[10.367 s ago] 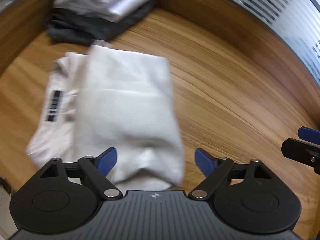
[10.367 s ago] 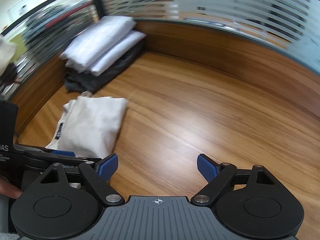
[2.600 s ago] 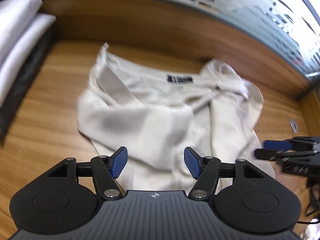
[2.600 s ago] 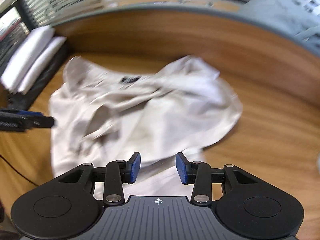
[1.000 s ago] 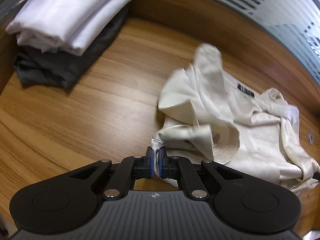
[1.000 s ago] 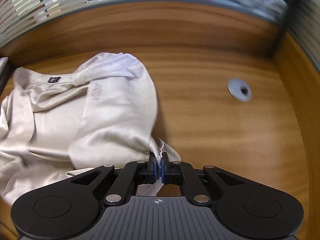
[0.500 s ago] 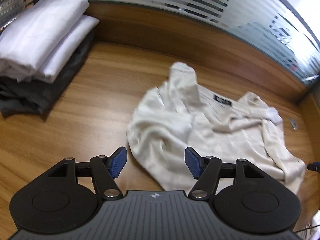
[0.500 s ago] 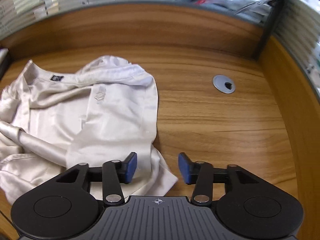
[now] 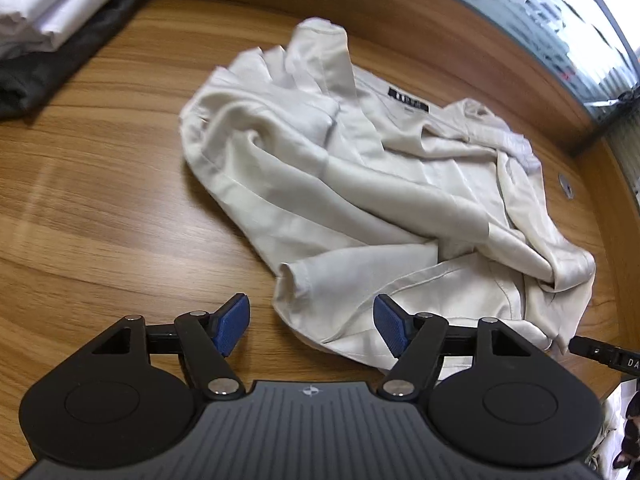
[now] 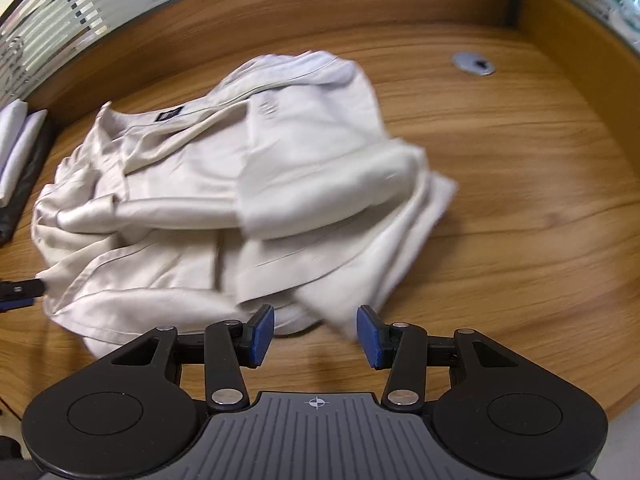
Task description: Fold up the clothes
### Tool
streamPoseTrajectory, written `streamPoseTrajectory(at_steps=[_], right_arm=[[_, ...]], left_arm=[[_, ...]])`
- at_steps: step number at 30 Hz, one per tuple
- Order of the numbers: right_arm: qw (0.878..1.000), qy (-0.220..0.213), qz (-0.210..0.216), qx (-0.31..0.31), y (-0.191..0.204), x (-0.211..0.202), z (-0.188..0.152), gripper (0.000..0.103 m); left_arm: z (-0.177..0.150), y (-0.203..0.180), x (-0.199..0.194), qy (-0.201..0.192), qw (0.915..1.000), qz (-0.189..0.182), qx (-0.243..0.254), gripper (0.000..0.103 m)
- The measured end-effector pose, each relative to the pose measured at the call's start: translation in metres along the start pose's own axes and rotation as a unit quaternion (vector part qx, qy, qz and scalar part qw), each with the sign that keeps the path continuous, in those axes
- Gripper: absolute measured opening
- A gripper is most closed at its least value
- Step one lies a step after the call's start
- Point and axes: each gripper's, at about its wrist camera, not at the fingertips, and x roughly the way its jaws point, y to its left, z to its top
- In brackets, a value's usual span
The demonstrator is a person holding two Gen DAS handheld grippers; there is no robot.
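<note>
- Cream shirt (image 9: pixel 360 184): lay crumpled and spread on the wooden desk (image 9: pixel 92 216), collar label (image 9: pixel 408 100) at its far side, sleeves and hem bunched over the body; not folded.
- Landmark, collar label: stack of folded clothes (image 9: pixel 48 12) stood well apart to the label's left; desk grommet (image 10: pixel 474 64) lay to its right, clear of the cloth.
- Handling, judged: light, thin, limp fabric with a slight sheen, likely slippery; it would sag and slide rather than hold a crease. Best taken by a hem corner or sleeve cuff on the side opposite the label, pinching a single layer.
- Left gripper (image 9: pixel 312 330): jaws wide apart, nothing held, hovering at the near hem corner (image 9: pixel 292 280).
- Right gripper (image 10: pixel 316 336): jaws parted, nothing held, just above the near hem edge (image 10: pixel 332 304).
- Change from one second earlier: both grippers then pinched cloth corners; both had let go. Half a second earlier they were already apart, and both had since drawn closer to the hem.
</note>
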Motion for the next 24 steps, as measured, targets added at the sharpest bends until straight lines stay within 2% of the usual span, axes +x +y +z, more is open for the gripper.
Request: streamPoseTrajectory(at_steps=[4,6,7,8,9,10,12,17,24], right_arm=[[1.000,-0.010,0.018,0.015,0.017,0.013,0.001,0.049],[0.999,-0.004,0.027,0.036,0.020,0.025,0.005,0.049],[0.998,0.002,0.027,0.049,0.020,0.031,0.006,0.048],[0.998,0.007,0.022,0.060,0.020,0.036,0.007,0.038],[0.997,0.011,0.019,0.068,0.018,0.040,0.007,0.012],[0.997,0.013,0.022,0.076,0.016,0.041,0.007,0.002],[0.996,0.005,0.026,0.079,0.011,0.035,0.007,0.002],[0.998,-0.015,0.040,0.039,-0.003,-0.007,0.003,0.002],[0.998,-0.001,0.067,-0.013,-0.034,-0.067,-0.011,0.002]], left_arm=[[0.001,-0.010,0.013,-0.006,1.0000,0.006,-0.005,0.074],[0.000,-0.014,0.014,-0.016,0.9997,0.009,-0.013,0.064],[-0.001,-0.016,0.013,-0.019,0.9997,0.007,-0.016,0.041],[-0.002,-0.018,0.012,-0.020,0.9996,0.006,-0.020,0.013],[-0.010,-0.018,0.003,-0.024,0.9993,0.011,-0.026,0.004],[-0.017,-0.018,-0.006,-0.029,0.9989,0.017,-0.033,0.003],[-0.032,-0.017,-0.025,-0.039,0.9978,0.028,-0.047,0.003],[-0.069,-0.017,-0.070,-0.063,0.9932,0.054,-0.081,0.003],[-0.121,-0.015,-0.134,-0.097,0.9827,0.092,-0.128,0.002]])
